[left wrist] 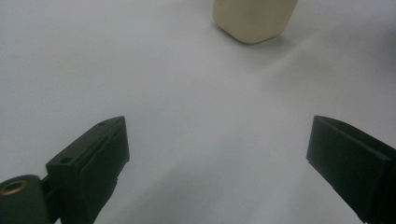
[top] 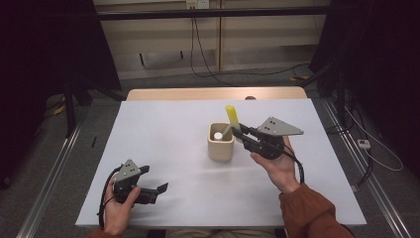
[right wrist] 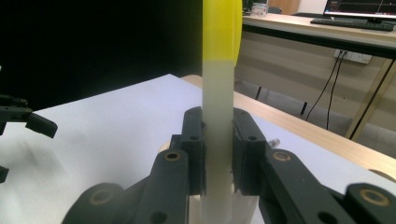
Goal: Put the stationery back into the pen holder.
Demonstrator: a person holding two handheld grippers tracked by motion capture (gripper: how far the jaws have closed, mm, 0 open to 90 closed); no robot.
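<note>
While the right gripper point(top: 239, 133) has its jaws clamped on the pale shaft of a yellow-tipped tool point(right wrist: 217, 121), the step in hand looks to be either lifting that tool out of the beige cup point(top: 220, 143) or setting it in; the pictures do not settle which. In the right gripper view the shaft runs straight up between the jaws, yellow end above them and the lower end dropping below them toward the cup's mouth. From the high view the tool leans, its yellow tip up and away from the jaws and its foot inside the cup beside something small, round and white point(top: 218, 135).

To do this well, I would keep the grip firm and move along the line of the shaft, not across it, so the foot does not lever against the rim and tip the cup. The cup stands free on the white worktop point(top: 163, 144) just ahead of the right jaws, with nothing steadying it, so a sideways drag is probably the main risk.

The left gripper point(top: 153, 191) sits low over the worktop with its jaws wide apart and nothing between them; the cup lies well ahead of them. Bringing those jaws beside the cup's wall would likely be a sensible brace.
</note>
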